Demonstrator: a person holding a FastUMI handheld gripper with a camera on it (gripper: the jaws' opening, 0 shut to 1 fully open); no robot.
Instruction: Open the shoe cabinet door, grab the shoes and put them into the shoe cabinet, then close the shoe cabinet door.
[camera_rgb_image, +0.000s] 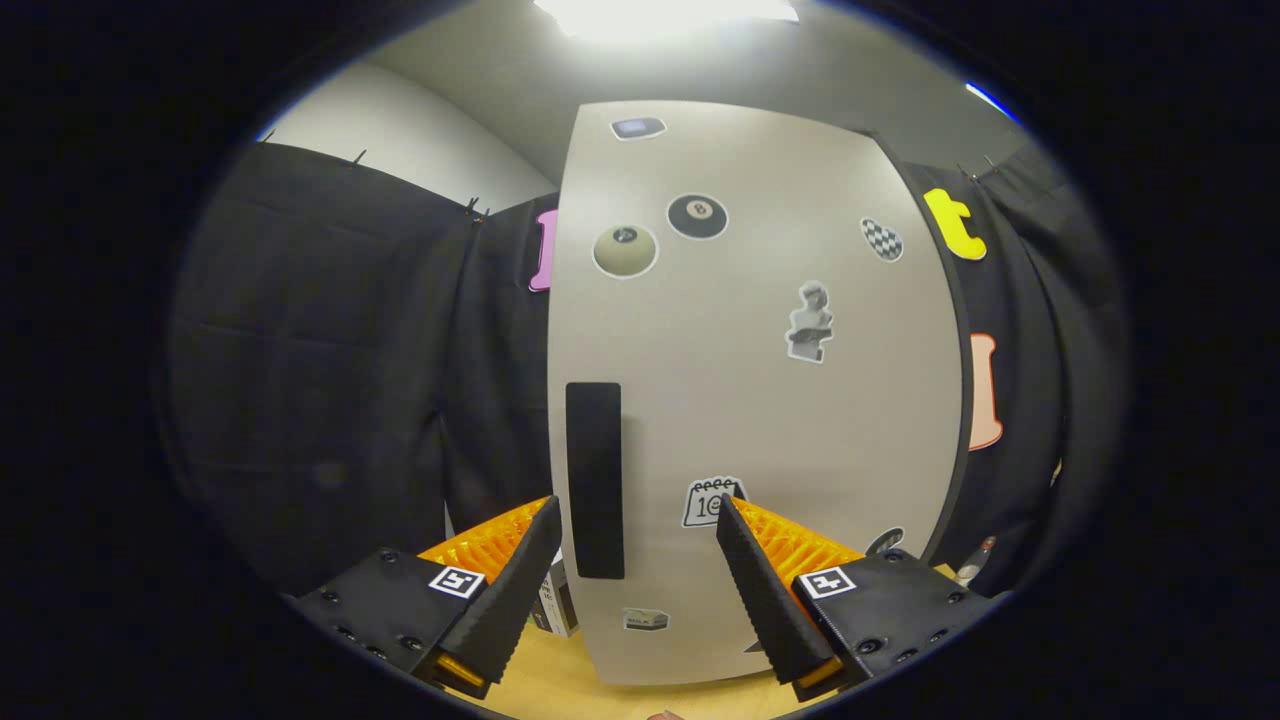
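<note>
Gripper view: gripper (637, 525) spread wide, holding nothing, fingers at lower centre of frame. Cabinet door (750, 390) closed, filling centre just beyond them; its dark handle (594, 480) sits between the fingers, nearer the left one. Stickers (697, 216) dot the door.

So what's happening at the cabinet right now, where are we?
The hand-held gripper faces the shoe cabinet door, which is covered in stickers, including a black 8-ball sticker. The fingers are spread open and hold nothing. The door's black vertical handle sits just ahead, between the fingers and nearer the left one. From this angle I cannot tell whether the door is fully closed or ajar. The cabinet stands on a wooden surface.
</note>
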